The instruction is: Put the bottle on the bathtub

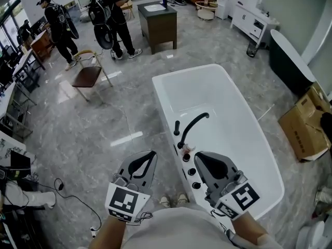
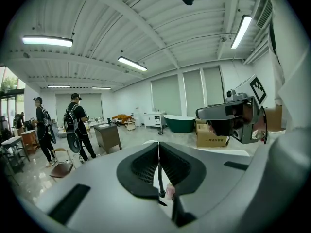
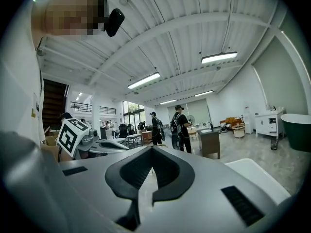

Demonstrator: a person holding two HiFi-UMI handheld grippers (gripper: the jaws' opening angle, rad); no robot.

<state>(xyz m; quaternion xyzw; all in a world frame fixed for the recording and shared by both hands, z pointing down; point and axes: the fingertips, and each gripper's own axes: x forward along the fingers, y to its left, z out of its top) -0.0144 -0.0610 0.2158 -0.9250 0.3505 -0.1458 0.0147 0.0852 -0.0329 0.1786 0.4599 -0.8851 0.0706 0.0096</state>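
Shut tight and empty, both: left gripper (image 1: 153, 153) and right gripper (image 1: 197, 155), at near end of white bathtub (image 1: 228, 108). Just beyond, small bottle (image 1: 188, 149) on rim beside black faucet (image 1: 192, 126). All round, grey marble floor (image 1: 104, 128); wooden chair (image 1: 89, 75) left, dark cabinet (image 1: 158, 19) and two people (image 1: 111, 14) far, cardboard boxes (image 1: 306, 123) right.

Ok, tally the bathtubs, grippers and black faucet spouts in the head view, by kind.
Bathtubs: 2, the white bathtub and the dark bathtub
Grippers: 2, the left gripper and the right gripper
Black faucet spout: 1
Total: 5
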